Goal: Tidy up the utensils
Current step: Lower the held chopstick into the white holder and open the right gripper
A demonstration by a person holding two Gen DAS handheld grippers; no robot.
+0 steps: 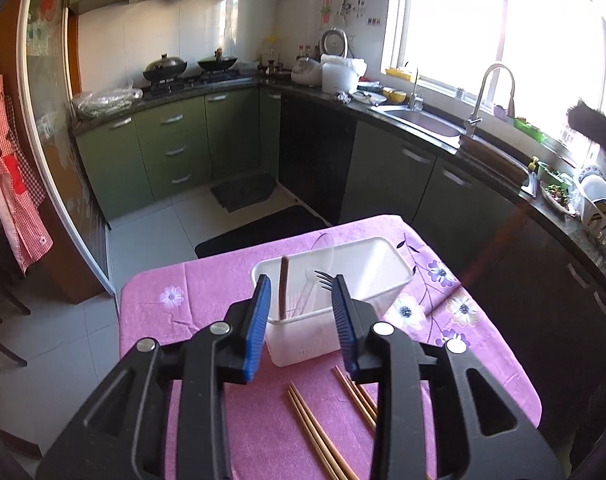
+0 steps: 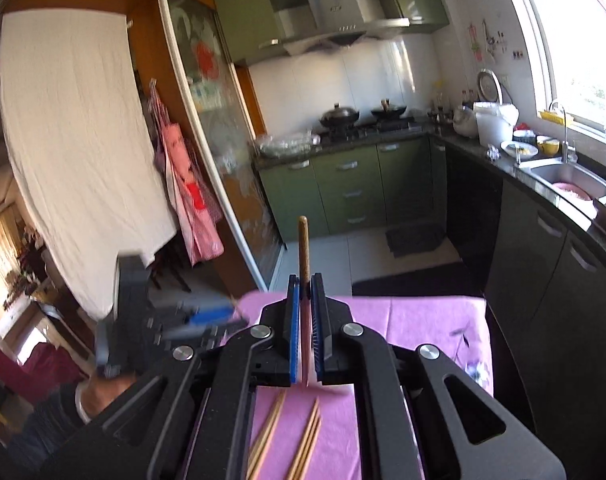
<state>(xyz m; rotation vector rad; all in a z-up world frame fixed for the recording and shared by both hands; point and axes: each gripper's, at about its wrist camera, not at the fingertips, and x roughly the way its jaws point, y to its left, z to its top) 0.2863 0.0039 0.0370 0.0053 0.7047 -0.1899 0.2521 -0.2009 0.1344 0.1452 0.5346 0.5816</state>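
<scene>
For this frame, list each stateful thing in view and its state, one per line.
left gripper: open, empty, above the bin's near edge
right gripper: shut on a brown chopstick, held upright
white bin: upright on the pink tablecloth, holding a brown stick and a clear plastic fork
loose chopsticks: lying flat on the tablecloth, not yet binned

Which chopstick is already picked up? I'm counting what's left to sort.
The dark brown chopstick clamped upright in the right gripper. The paler chopsticks lie flat on the pink tablecloth.
</scene>
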